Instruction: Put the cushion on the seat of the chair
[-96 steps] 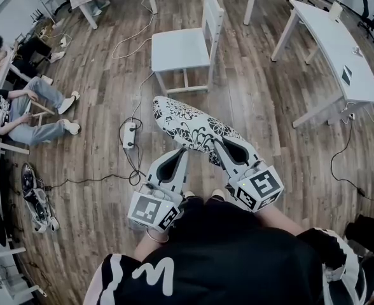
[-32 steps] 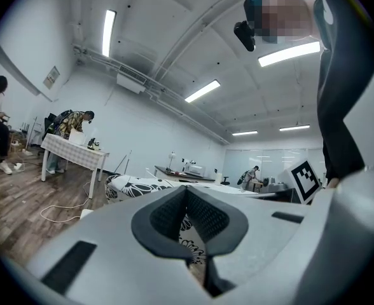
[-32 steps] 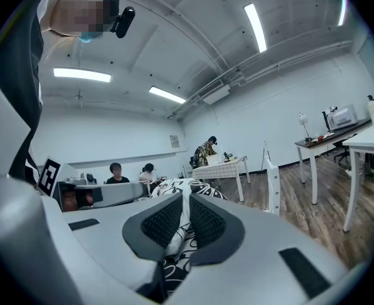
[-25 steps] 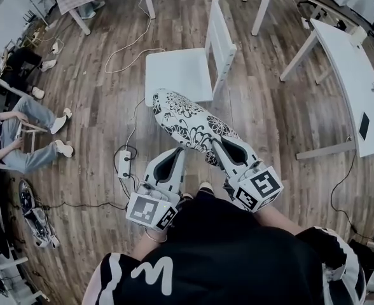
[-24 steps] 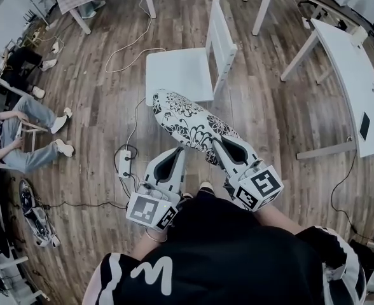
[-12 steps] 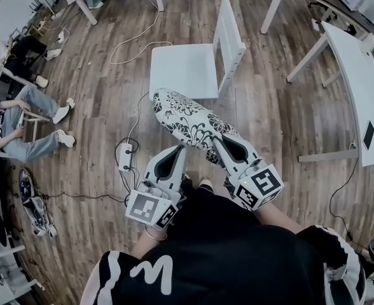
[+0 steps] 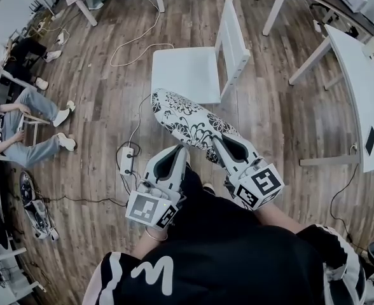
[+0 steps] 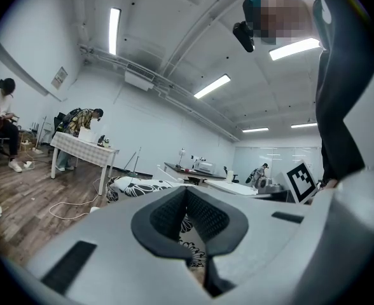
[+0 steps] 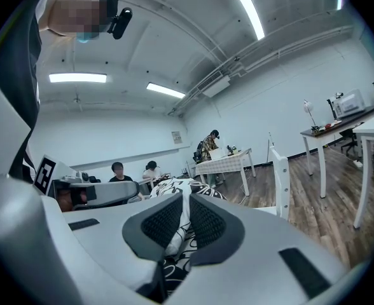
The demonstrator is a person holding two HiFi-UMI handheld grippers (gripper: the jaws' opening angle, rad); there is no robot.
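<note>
I am holding the cushion in the air, with the chair standing at its twelve o'clock. My left hand-held gripper is clamping the cushion's near edge at seven o'clock, and my right hand-held gripper is clamping it at five o'clock.

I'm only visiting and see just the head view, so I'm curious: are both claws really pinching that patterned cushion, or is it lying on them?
Observer: Right gripper view: the right claw is shut, a fold of the cushion squeezed between its pads.
Operator: And the left one?
Observer: Left gripper view: the left claw is shut on it too, patterned fabric caught low between its pads.
</note>
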